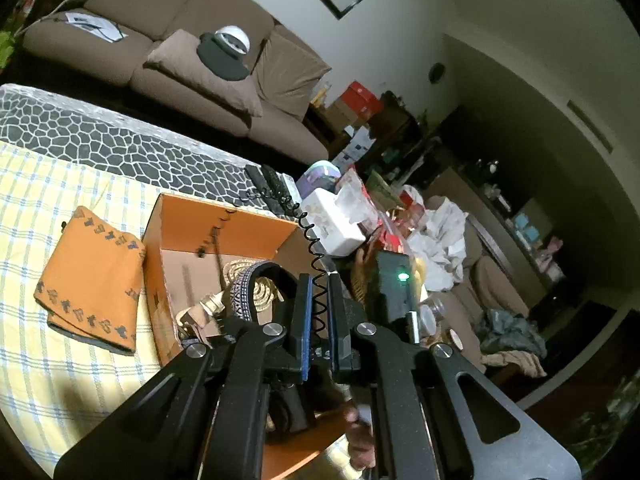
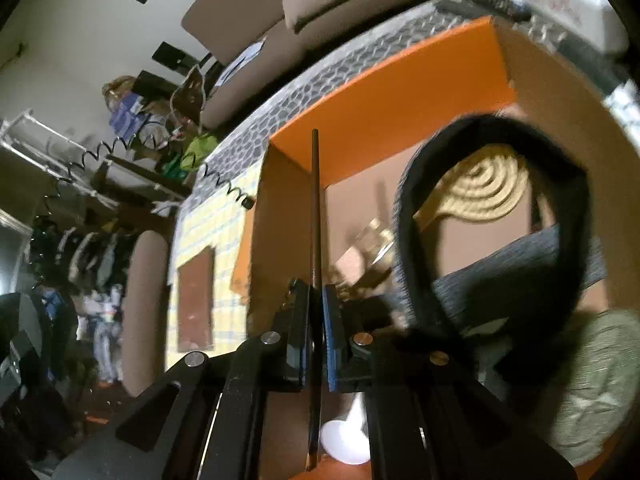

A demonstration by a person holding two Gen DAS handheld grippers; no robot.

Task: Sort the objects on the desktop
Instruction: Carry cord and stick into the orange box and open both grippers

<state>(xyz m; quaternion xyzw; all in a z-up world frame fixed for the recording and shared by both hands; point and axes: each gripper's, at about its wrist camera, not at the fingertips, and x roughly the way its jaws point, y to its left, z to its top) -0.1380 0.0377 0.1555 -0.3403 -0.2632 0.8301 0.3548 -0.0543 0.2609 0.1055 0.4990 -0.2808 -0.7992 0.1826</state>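
Observation:
An open orange cardboard box (image 1: 216,222) stands on the checked tablecloth; it also shows in the right wrist view (image 2: 384,92). Inside lie a round woven coaster (image 1: 262,292), a looped patterned strap (image 1: 244,296) and small pale items. My left gripper (image 1: 319,308) hovers over the box's right side, jaws nearly closed with only a coiled black cable (image 1: 308,236) seen between them. My right gripper (image 2: 319,316) is shut on a thin dark stick (image 2: 315,208), held upright over the box. The strap (image 2: 416,216) and coaster (image 2: 484,184) lie just right of it.
A folded orange cloth (image 1: 92,276) lies left of the box. Remotes (image 1: 272,184), a white box (image 1: 334,220) and cluttered packages sit behind it. A brown sofa (image 1: 192,56) stands beyond the table. A black device with a green light (image 1: 394,284) is at the right.

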